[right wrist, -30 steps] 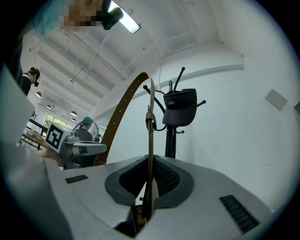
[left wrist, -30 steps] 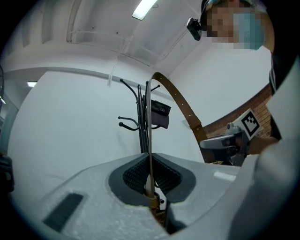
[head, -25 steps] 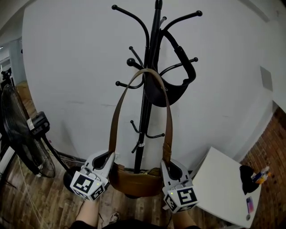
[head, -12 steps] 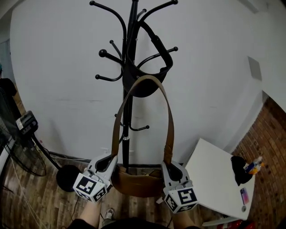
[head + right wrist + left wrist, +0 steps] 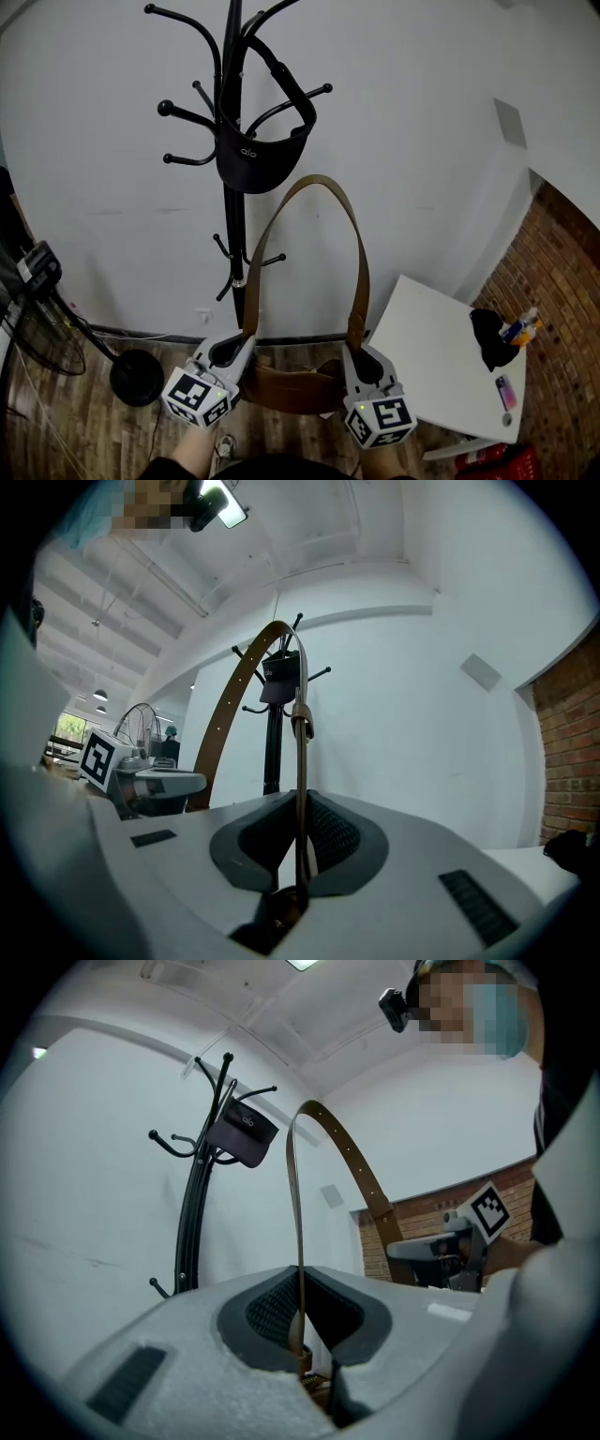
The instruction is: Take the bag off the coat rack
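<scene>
- Jaws of my left gripper [image 5: 300, 1309]: all but closed, pads pinching the thin edge of the strap [image 5: 315, 180] on its left run, just above the bag.
- Jaws of my right gripper [image 5: 300, 838]: likewise nearly together, clamped on the strap's right run, low down near a metal ring.
- Bag [image 5: 295, 384]: brown leather, hanging between my two grippers, low in the head view and close to my body.
- Strap, further: brown, standing up from both grips in a tall arch. Its top sits right of the rack and touches no hook.
- Rack [image 5: 232, 187]: black pole with curved, ball-tipped arms, upright against the white wall [image 5: 422, 141], left of the strap's arch.
- Visor [image 5: 253, 155]: black, hung on the rack's upper arms, above and left of the strap's top.
- Table [image 5: 441, 366]: white, right of my right gripper, near the corner where the brick wall [image 5: 562, 309] begins.
- On the table's far end: a black lump [image 5: 487, 339] that I cannot identify, and a phone [image 5: 506, 392] lying flat by the edge.
- Fan [image 5: 33, 300]: black, standing at the left edge of the head view, with a round base [image 5: 136, 377] on the floor [image 5: 75, 422].
- Floor, further: wood planks.
</scene>
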Available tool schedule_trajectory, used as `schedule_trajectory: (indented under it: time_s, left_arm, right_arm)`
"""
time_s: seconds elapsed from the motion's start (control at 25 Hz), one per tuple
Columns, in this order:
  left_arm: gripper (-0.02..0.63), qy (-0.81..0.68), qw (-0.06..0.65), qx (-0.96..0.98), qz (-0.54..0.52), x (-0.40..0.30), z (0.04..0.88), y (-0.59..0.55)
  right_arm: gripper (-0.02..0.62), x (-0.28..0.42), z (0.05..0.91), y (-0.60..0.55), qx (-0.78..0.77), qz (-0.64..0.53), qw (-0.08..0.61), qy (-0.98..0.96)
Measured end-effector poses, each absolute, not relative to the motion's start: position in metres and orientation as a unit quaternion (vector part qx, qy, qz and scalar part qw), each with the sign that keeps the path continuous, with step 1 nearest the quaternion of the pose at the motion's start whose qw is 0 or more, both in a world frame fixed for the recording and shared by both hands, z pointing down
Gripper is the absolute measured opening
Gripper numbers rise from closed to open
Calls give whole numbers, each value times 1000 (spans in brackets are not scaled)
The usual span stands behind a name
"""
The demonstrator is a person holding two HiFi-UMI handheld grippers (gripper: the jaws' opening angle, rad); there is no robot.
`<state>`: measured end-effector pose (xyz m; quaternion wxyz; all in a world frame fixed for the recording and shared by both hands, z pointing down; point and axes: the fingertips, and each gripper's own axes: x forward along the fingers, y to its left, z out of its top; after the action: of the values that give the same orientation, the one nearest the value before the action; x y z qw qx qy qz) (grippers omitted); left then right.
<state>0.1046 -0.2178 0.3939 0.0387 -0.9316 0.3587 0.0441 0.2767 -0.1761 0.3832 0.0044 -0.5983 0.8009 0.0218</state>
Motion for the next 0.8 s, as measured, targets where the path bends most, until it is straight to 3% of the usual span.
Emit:
schedule_trajectory:
  time_s: [0.8]
  left_arm:
    - [18,343,-3,-939,8,131,444,-187]
  right_arm:
    - [27,300,444,-146,-604,-43,-25,795]
